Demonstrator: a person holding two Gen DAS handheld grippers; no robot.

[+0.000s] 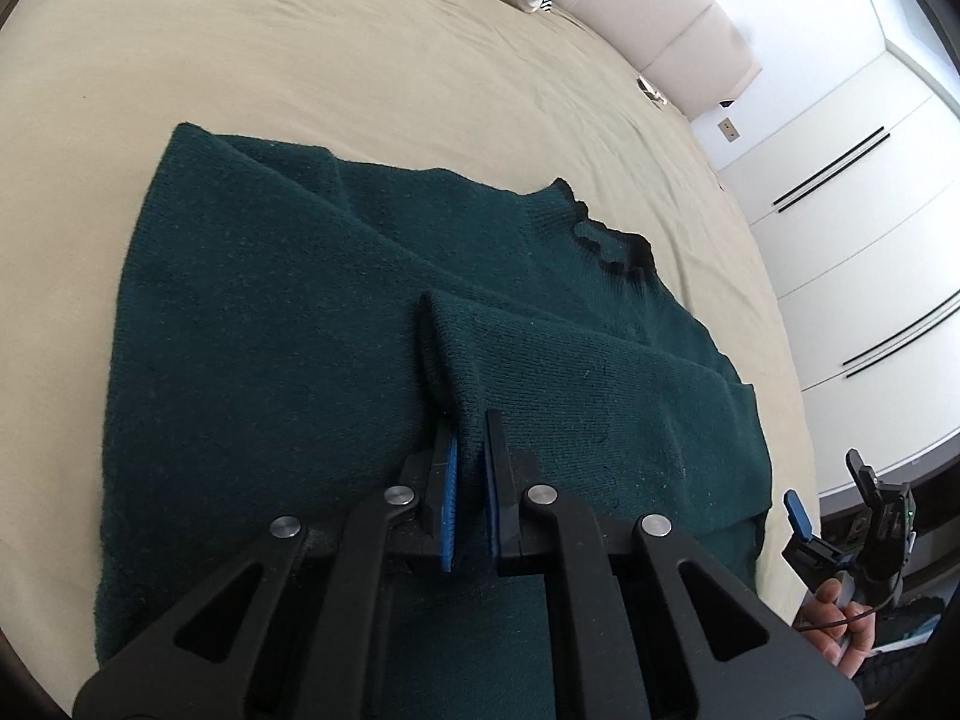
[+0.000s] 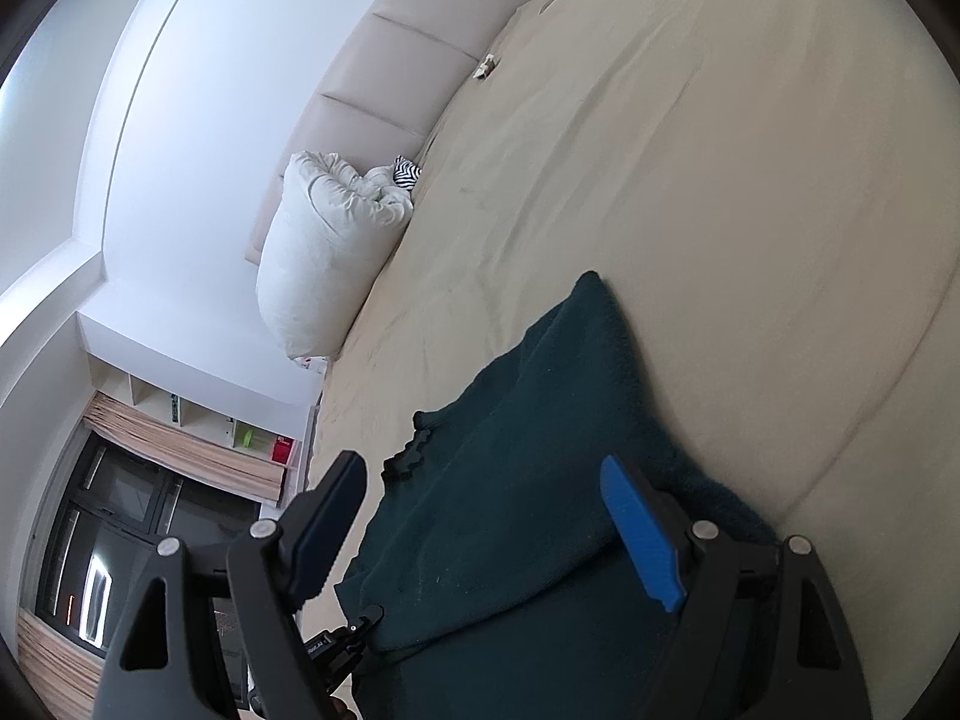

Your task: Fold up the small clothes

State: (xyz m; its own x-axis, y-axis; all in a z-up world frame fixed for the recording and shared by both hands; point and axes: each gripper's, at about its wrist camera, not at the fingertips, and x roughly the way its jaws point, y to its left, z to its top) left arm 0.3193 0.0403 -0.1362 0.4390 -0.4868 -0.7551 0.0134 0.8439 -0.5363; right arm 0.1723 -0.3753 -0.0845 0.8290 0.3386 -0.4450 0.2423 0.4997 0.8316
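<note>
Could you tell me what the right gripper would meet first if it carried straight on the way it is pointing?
Most likely the dark green sweater lying between its open jaws, then the bed beyond; depth is hard to judge.

Soft, even daylight fills both views; the white wall [image 2: 198,90] nearly blows out. Shadows on the bed [image 1: 360,60] are faint. Fisheye bending curves straight lines, dark vignette rims the corners, and the right-wrist view is slightly blurred

Your left gripper [image 1: 471,450] is hiding the sweater's [image 1: 270,330] near hem, your hand [image 1: 843,630] is getting cut off at the edge, and the shelf items [image 2: 252,441] are staying too small to identify.
</note>
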